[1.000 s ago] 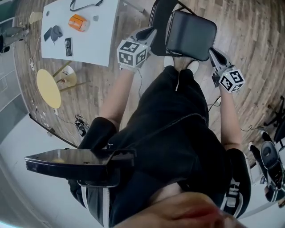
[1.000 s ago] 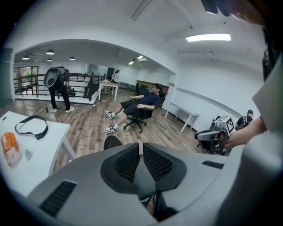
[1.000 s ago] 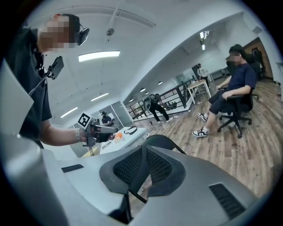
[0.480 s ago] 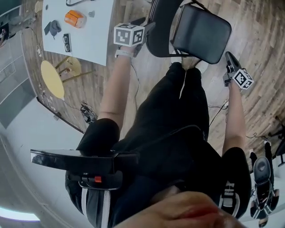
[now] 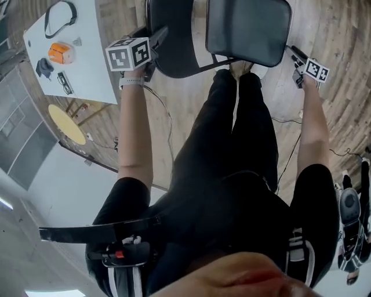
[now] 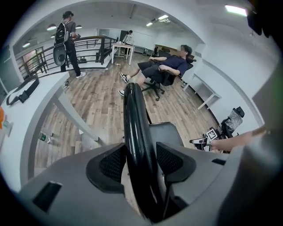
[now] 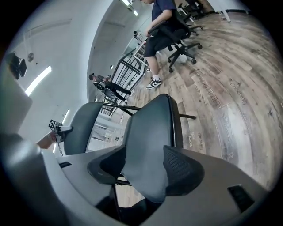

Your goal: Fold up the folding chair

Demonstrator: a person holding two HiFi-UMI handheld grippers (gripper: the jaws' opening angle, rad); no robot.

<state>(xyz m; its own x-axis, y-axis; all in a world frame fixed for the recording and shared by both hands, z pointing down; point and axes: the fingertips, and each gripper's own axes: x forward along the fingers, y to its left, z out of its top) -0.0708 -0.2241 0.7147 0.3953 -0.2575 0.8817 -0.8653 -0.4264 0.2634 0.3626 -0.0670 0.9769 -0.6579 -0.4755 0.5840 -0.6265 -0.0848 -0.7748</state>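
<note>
The black folding chair stands unfolded in front of the person's feet, backrest (image 5: 174, 35) at left and seat (image 5: 249, 29) at right. My left gripper (image 5: 155, 39) straddles the backrest's rim (image 6: 135, 132). Its jaws are opening, the rim between the pads (image 6: 110, 163) with a gap showing. My right gripper (image 5: 293, 52) is at the seat's right edge. Its jaws (image 7: 146, 170) are opening too, with the seat (image 7: 150, 137) running between them. The backrest (image 7: 82, 128) shows beyond the seat.
A white table (image 5: 93, 75) at left carries an orange object (image 5: 61, 52) and a black strap (image 5: 58, 14). A yellow round stool (image 5: 66, 123) stands beside it. A cable (image 5: 290, 156) trails on the wood floor. One person sits in an office chair (image 6: 163, 68), another stands by a railing (image 6: 66, 39).
Both arms have stretched downward. The left gripper has come onto the backrest's rim and the right gripper has dropped to the seat's edge. The chair stays unfolded.
</note>
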